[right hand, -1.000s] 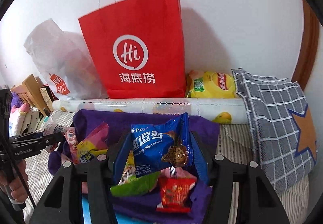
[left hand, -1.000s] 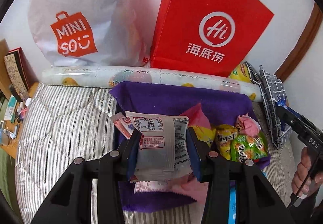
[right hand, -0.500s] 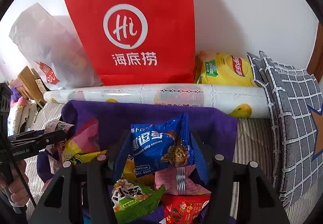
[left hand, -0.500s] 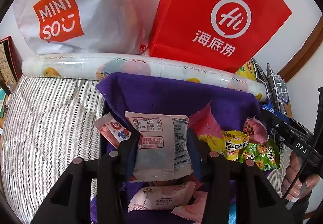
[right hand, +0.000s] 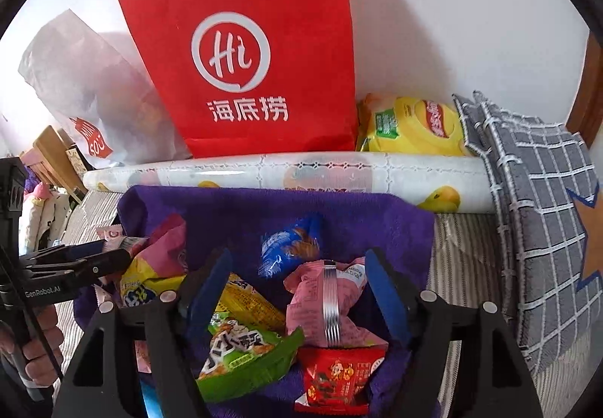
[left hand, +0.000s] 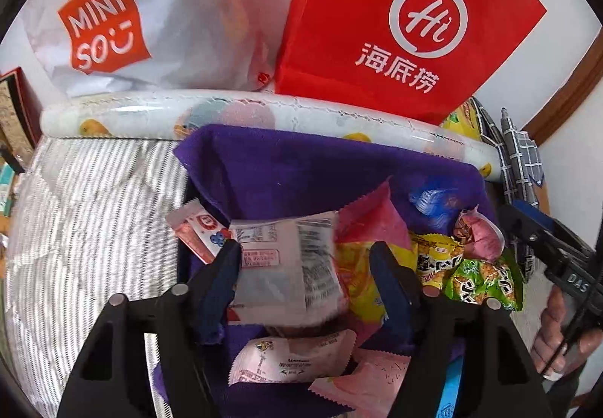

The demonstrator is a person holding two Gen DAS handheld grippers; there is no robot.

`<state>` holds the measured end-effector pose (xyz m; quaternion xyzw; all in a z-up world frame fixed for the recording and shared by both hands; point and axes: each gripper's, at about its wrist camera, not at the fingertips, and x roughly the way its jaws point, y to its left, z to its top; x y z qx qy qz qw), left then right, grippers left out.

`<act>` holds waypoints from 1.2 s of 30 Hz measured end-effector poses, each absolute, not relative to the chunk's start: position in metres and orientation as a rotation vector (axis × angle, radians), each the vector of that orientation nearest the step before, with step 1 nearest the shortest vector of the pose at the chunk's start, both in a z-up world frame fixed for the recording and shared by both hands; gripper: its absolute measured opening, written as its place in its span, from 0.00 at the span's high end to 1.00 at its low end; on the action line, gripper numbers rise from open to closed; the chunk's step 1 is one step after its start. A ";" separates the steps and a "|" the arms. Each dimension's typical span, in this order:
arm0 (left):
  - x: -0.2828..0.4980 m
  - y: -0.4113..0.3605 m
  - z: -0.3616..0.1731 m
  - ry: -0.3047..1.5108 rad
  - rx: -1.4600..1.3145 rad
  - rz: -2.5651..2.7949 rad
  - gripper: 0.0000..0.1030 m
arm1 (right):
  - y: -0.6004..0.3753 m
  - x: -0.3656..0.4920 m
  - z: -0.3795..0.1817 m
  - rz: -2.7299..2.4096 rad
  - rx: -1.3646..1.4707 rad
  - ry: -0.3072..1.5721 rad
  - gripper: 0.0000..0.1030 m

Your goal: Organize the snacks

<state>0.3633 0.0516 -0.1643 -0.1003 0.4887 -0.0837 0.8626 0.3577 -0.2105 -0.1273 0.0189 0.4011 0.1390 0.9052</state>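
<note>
Here, in the left wrist view, I read from left to right. Upper left: a white bag (left hand: 124,22) with an orange logo leans on the wall; beneath it a printed roll (left hand: 241,112) lies across the frame, and a striped quilt (left hand: 86,214) fills the left side. Centre: a purple cloth (left hand: 301,169) lines the spot where the snacks lie. My left gripper (left hand: 303,274) has just been opening; its jaws stand released, with a white packet (left hand: 286,267) between them, clear of the right finger, though I cannot tell whether the left finger still touches it. A small red-and-white sachet (left hand: 199,233) sits just left of it, a pink packet (left hand: 373,218) just right. Further right come a yellow packet (left hand: 437,259) and a green packet (left hand: 486,282). Upper right: a red bag (left hand: 410,22). Far right edge: a hand (left hand: 557,339) grips the other tool.

In the right wrist view, the far left shows a hand (right hand: 41,346) on the left tool. Lower centre, my right gripper (right hand: 297,290) has likewise just been opening; its jaws are released and grip nothing. A blue cookie packet (right hand: 290,248) lies on the cloth beyond the fingertips. Between the fingers lie the green packet, a pink wrapper (right hand: 328,301) and, lowest, a red packet (right hand: 339,380). Right of the red bag stands a yellow chip bag (right hand: 410,127); a grey checked cushion (right hand: 542,214) occupies the right edge.
</note>
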 end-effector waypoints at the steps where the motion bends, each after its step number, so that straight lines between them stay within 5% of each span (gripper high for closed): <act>1: 0.361 0.052 -0.162 1.022 -0.208 -0.174 0.31 | -0.210 0.355 -0.124 0.286 0.039 0.825 0.30; 36: 0.146 0.011 -0.073 0.861 -0.084 -0.149 0.25 | -0.224 0.114 -0.030 0.128 0.046 0.701 0.23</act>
